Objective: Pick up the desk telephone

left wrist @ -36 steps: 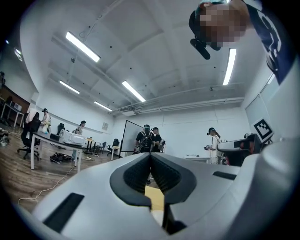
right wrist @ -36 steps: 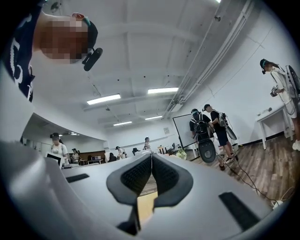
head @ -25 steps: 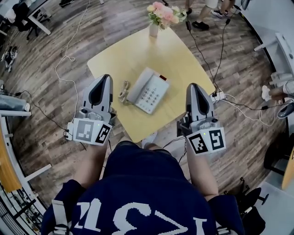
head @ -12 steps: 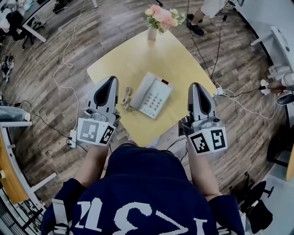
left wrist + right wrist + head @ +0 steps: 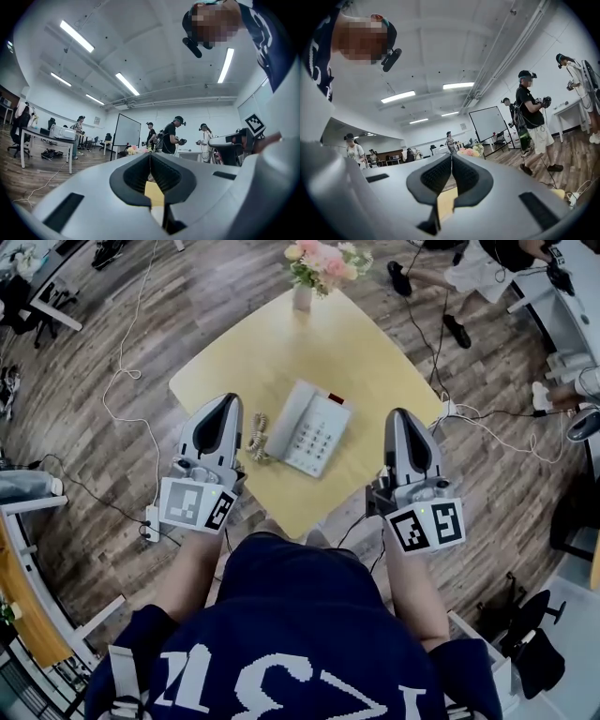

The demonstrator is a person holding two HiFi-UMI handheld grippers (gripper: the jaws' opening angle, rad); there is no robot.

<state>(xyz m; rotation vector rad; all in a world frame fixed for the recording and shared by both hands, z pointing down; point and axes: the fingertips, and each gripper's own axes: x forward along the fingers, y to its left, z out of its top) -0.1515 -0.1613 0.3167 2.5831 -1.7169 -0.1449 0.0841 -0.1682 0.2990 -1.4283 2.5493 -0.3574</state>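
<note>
Two clenched tools, the left gripper (image 5: 224, 401) and the right gripper (image 5: 401, 414), flank the desk telephone (image 5: 309, 427), which lies flat near the front of a yellow table (image 5: 375, 352). Both sets of jaws are pressed together on nothing, level and short of the phone. The likely hazard is that pushing in without opening would shove the set across the tabletop. The coiled cord (image 5: 254, 435) just beside the left gripper could snag and tip the phone during a lift.
</note>
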